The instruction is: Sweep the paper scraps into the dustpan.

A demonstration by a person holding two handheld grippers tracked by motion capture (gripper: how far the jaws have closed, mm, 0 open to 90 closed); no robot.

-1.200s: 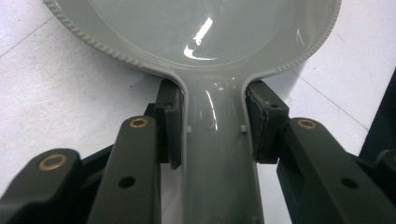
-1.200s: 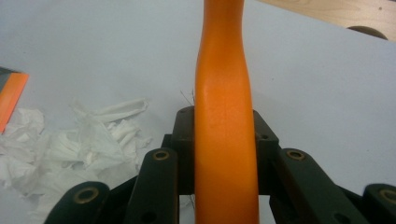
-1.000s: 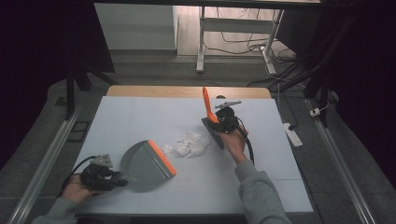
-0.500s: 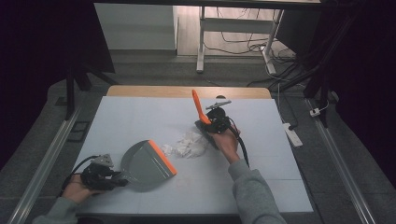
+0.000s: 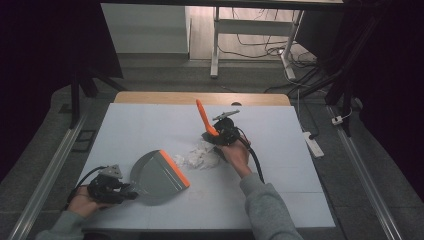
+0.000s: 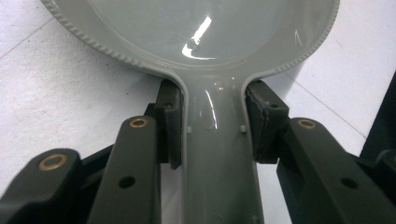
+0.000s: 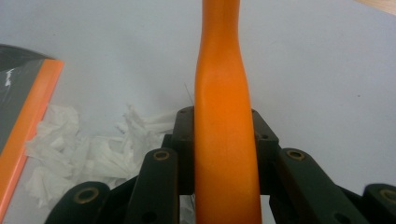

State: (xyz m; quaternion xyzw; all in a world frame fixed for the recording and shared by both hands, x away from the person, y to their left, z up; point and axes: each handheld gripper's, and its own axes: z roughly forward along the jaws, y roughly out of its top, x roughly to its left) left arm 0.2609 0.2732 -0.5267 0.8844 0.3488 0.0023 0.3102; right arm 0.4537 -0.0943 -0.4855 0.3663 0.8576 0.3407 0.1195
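A grey dustpan [image 5: 155,176] with an orange lip lies at the table's front left, its mouth facing right. My left gripper [image 5: 126,193] is shut on the dustpan's handle [image 6: 215,154], and the pan [image 6: 210,28] spreads out beyond the jaws. A pile of crumpled white paper [image 5: 199,155] sits just right of the lip. My right gripper [image 5: 220,136] is shut on the orange handle of a brush [image 5: 202,116], which tilts up and to the left. In the right gripper view the brush handle [image 7: 223,93] rises between the jaws, with the paper [image 7: 88,151] and the dustpan lip [image 7: 28,109] to its left.
The table top is a white sheet [image 5: 150,125] with a wooden edge [image 5: 165,97] at the far side. A power strip [image 5: 311,142] lies on the floor to the right. Metal rails [image 5: 50,170] run along both sides of the table.
My right gripper has carried the brush left and nearer, up against the paper pile; the handle now tilts further left. The paper has shifted toward the dustpan lip. The left gripper stays put.
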